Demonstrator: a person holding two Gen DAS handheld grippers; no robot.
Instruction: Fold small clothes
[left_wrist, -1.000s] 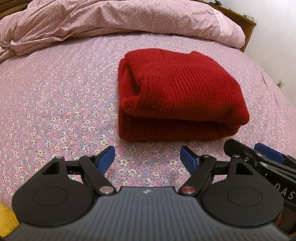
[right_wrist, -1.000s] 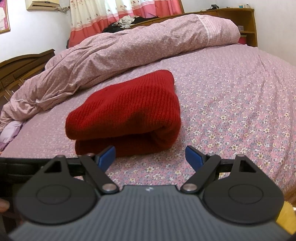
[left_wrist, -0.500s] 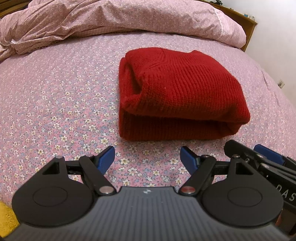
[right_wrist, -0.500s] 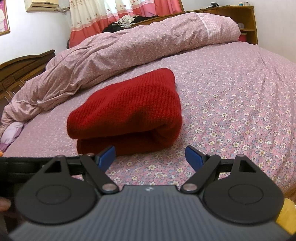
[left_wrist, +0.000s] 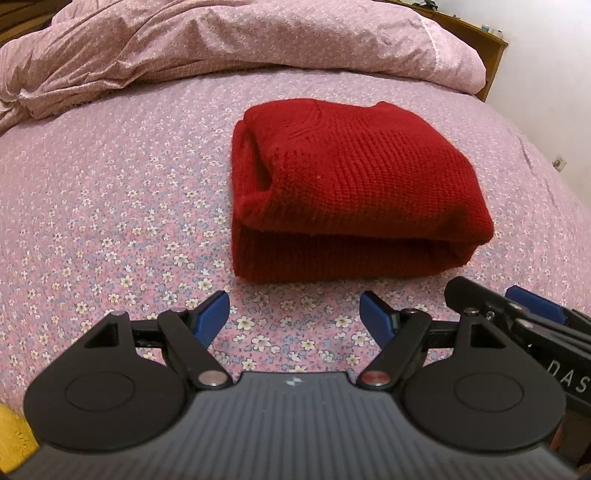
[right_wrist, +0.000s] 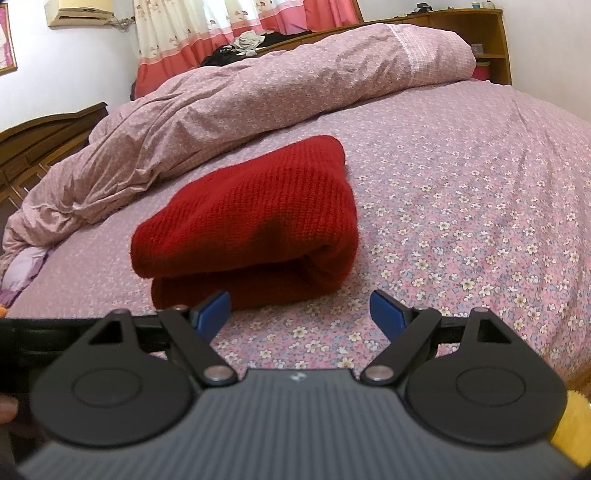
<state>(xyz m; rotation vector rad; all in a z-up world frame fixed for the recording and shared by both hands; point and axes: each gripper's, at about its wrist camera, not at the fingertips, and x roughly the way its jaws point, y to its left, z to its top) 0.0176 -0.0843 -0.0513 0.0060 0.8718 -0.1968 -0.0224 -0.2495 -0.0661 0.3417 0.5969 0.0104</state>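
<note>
A red knitted sweater (left_wrist: 354, 184) lies folded in a thick rectangle on the flowered pink bed sheet (left_wrist: 110, 206). It also shows in the right wrist view (right_wrist: 251, 221). My left gripper (left_wrist: 293, 314) is open and empty, just short of the sweater's near edge. My right gripper (right_wrist: 301, 310) is open and empty, also just short of the sweater, its left fingertip (right_wrist: 216, 308) in front of the lower fold. The right gripper shows at the lower right of the left wrist view (left_wrist: 532, 306).
A rumpled pink duvet (right_wrist: 258, 88) lies heaped along the far side of the bed. A wooden headboard shelf (right_wrist: 487, 40) stands at the back right. Curtains (right_wrist: 236, 18) hang behind. Something yellow (right_wrist: 572, 424) sits at the lower edge.
Both grippers have drawn back slightly from the sweater and stay open. The sweater has not moved.
</note>
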